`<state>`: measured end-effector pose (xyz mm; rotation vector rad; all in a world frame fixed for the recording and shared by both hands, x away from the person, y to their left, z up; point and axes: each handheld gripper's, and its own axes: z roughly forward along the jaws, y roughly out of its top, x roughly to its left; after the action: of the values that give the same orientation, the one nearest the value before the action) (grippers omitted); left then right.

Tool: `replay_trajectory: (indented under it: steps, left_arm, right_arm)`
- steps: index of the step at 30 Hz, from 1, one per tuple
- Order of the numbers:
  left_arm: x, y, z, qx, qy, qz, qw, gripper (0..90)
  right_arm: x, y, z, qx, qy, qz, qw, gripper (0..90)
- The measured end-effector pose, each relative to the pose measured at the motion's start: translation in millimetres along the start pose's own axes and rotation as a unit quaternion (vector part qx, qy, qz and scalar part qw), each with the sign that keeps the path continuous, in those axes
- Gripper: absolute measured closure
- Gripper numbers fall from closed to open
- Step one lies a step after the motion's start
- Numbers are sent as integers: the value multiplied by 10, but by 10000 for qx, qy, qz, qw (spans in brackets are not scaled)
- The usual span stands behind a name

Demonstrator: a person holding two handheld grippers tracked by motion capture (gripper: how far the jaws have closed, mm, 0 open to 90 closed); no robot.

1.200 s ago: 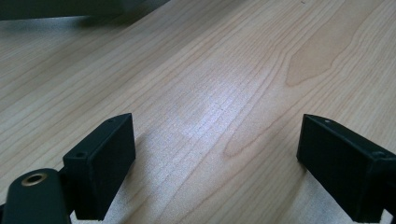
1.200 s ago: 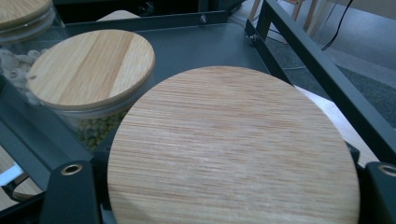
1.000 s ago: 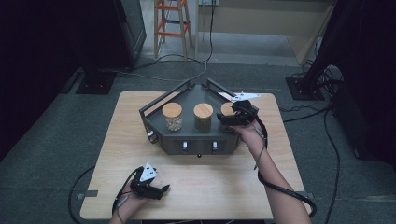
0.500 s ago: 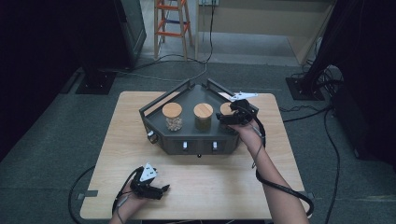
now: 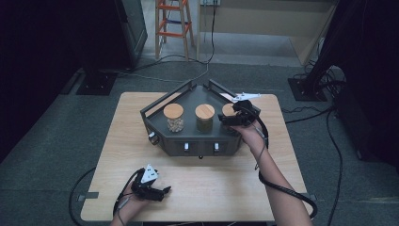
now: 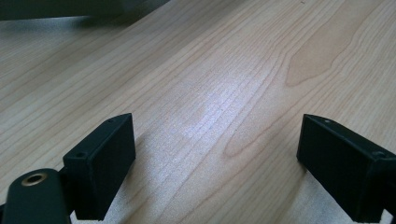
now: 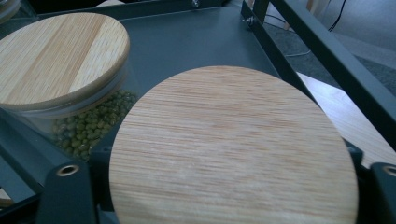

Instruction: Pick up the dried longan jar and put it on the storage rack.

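Jar number three, the rightmost one (image 5: 229, 110), sits at the right end of the dark angular tray (image 5: 197, 143) on the table (image 5: 226, 188), in line with a middle jar (image 5: 204, 117) of green beans and a left jar (image 5: 173, 117) of something paler. From where I stand, the right hand-held gripper (image 5: 226, 119) is at that jar, and in the right gripper view its wooden lid (image 7: 233, 149) lies squarely between the two black jaws. They flank the lid's rim closely (whether they actually press on it I cannot tell). The left hand-held gripper (image 5: 162, 191) rests low near the front left of the table, jaws spread wide over bare wood, holding nothing.

I'd judge the jar to be glass under a smooth wooden lid: rigid, fairly weighty with contents, slippery and breakable if dropped. The lid may simply lift off, so taking hold lower, around the glass body, looks safer than trusting the rim.
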<state>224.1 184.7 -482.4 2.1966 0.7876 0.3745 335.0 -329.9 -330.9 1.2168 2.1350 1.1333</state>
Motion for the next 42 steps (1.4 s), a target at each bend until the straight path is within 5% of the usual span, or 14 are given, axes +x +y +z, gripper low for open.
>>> replay_trajectory:
  steps: [16, 42]
  left_arm:
    - [0, 3, 1, 5, 2, -1, 10000, 115]
    - [-1, 2, 2, 2, 2, -3, 10000, 115]
  right_arm:
    - [-69, -67, -109, -62, 191, 70, 9998, 185]
    - [-62, -268, -364, 3, 173, 72, 9998, 185]
